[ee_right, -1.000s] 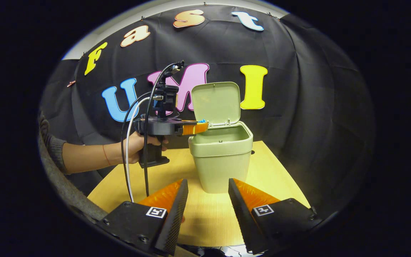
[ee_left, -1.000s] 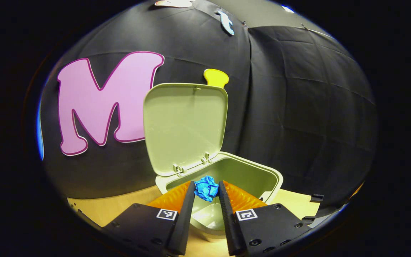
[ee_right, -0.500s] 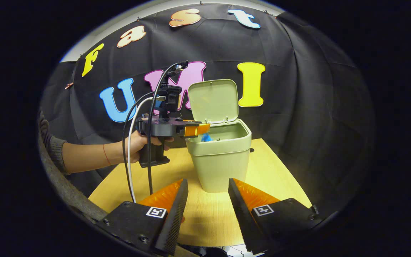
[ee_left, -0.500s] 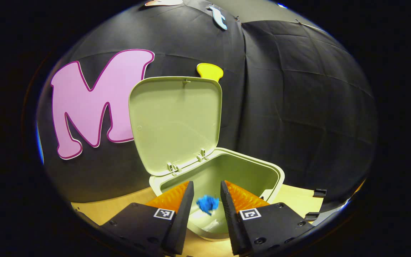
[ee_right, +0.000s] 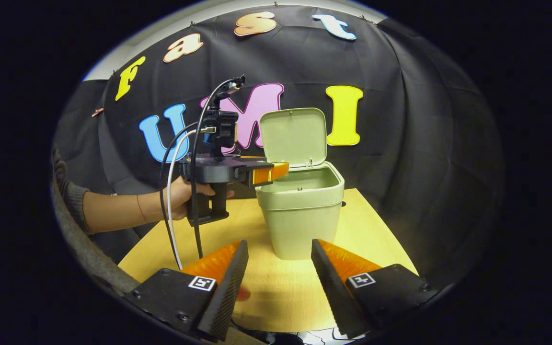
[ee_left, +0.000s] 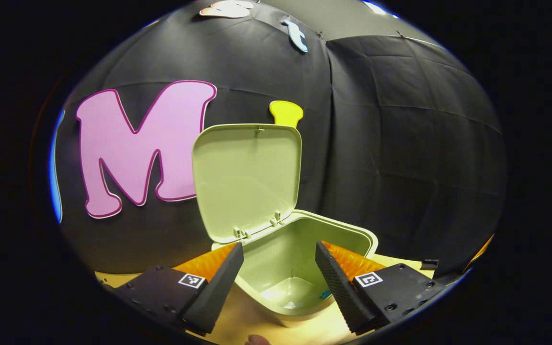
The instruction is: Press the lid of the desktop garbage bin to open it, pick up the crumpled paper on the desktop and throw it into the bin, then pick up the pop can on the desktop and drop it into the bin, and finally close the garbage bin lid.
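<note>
hovering over the bin [ee_left: 300,268] at its 9 o'clock rim, left claw [ee_left: 278,261] gapes wide, holding nothing; lid [ee_left: 247,179] stands upright. right claw [ee_right: 276,263] hangs wide above the surface [ee_right: 276,297].

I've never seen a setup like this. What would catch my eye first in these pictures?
Probably the pale green bin at the middle of the wooden table, its lid standing straight up and open. Next, a hand holds the left gripper level at the bin's rim, fingers spread with nothing between them. Nearest the camera, the right gripper waits open low over the table.
</note>
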The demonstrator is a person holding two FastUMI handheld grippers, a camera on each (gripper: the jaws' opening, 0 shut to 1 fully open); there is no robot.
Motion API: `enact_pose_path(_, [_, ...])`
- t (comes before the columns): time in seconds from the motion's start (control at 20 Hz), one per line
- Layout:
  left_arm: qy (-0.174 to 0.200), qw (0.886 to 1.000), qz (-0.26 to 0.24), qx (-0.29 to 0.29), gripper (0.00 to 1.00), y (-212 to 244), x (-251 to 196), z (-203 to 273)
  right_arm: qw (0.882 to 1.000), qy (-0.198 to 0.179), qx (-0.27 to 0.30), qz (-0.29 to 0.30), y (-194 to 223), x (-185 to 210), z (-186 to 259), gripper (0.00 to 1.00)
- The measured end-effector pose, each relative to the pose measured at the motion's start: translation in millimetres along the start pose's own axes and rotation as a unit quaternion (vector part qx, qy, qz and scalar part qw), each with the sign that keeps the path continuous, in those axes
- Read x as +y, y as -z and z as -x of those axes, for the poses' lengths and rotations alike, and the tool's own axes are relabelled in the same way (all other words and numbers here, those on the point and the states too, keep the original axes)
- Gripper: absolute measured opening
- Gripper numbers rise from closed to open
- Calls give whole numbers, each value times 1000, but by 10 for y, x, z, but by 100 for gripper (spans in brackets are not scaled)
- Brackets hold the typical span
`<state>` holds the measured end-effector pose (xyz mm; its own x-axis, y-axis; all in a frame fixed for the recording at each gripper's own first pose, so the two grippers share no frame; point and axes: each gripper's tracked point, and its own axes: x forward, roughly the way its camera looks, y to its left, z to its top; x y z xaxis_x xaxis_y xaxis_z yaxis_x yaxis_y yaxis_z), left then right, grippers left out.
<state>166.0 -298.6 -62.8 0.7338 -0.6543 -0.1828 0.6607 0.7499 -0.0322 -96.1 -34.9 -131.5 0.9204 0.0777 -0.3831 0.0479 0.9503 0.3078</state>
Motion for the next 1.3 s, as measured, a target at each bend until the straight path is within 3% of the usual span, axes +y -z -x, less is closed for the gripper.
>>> enact_pose_path(0.2, [-16,1000,11,-19,97,-101,129,262,1000,-22,10,5,53,105,-46,87])
enact_pose_path(0.25, [-20,999,13,-24,98,-121,159,357,999,-31,14,8,61,146,-71,92])
enact_pose_path(0.5, [-49,997,1,-55,97,-293,357,938,994,-91,50,32,263,470,-197,96])
enact_pose_path(0.8, [-109,992,25,-60,97,-216,657,1605,978,-168,105,67,601,832,-327,97])
enact_pose_path(1.0, [-172,983,45,-45,97,-9,866,2053,965,-208,134,91,832,1044,-432,97])
enact_pose_path(1.3, [-224,971,86,-23,97,293,967,2565,946,-238,190,111,1282,1197,-560,99])
